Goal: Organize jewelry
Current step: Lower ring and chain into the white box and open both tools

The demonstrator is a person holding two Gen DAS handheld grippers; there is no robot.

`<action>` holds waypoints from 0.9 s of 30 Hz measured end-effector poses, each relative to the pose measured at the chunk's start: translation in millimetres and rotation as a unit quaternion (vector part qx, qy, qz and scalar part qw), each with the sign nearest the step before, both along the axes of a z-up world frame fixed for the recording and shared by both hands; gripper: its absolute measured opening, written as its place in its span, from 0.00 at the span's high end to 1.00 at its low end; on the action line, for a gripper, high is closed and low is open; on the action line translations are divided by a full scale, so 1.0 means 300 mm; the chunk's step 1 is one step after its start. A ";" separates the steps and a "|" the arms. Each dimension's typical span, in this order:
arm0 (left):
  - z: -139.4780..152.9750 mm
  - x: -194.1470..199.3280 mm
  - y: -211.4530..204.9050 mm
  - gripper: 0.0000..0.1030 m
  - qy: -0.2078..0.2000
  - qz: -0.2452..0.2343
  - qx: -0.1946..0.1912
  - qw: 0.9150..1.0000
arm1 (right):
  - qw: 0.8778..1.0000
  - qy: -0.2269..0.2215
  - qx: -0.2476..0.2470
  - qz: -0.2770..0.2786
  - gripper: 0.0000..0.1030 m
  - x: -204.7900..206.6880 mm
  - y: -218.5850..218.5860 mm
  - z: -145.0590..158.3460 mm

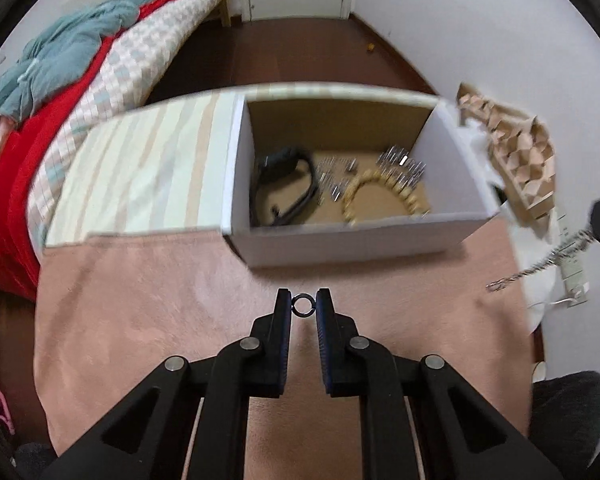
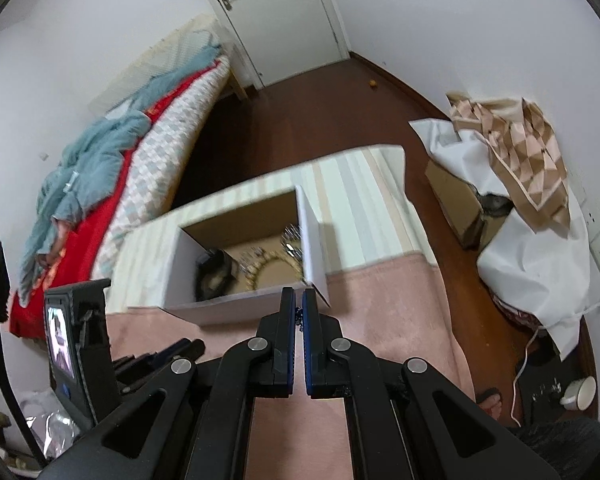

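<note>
An open white cardboard box (image 1: 352, 236) stands on a pink cloth (image 1: 160, 300). Inside lie a black strap (image 1: 288, 188), a gold bead bracelet (image 1: 380, 196) and silver spiky jewelry (image 1: 404, 164). My left gripper (image 1: 303, 306) is shut on a small dark ring (image 1: 302, 306), held above the cloth just in front of the box. My right gripper (image 2: 299, 312) is shut on a silver chain (image 1: 540, 262), which dangles from its tip at the right edge of the left wrist view. In the right wrist view only a dark bit of chain (image 2: 299, 317) shows between the pads, near the box's (image 2: 236, 308) front wall.
The cloth covers a striped surface (image 1: 140, 168). A bed with red and teal bedding (image 1: 52, 120) lies to the left. A patterned paper bag (image 2: 528, 160) and white sheet (image 2: 540, 264) sit on the right by the wall. A phone on a stand (image 2: 76, 340) is at the left.
</note>
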State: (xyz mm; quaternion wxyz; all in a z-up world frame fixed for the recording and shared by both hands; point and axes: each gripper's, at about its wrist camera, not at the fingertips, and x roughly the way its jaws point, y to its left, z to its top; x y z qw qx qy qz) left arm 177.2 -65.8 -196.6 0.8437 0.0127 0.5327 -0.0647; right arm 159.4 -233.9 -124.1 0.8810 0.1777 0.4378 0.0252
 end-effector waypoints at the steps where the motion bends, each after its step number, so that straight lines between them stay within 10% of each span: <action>1: 0.039 0.000 -0.002 0.91 -0.011 -0.002 -0.004 1.000 | 1.000 -0.011 0.002 0.005 0.97 0.005 0.003 0.037; 12: 0.299 0.146 0.029 0.91 -0.099 -0.013 -0.009 0.995 | 0.997 -0.070 0.008 0.043 0.97 0.156 0.055 0.245; 27: 0.162 0.378 0.125 0.86 0.005 0.028 -0.057 0.998 | 0.993 0.067 0.032 0.087 0.95 0.457 0.139 -0.035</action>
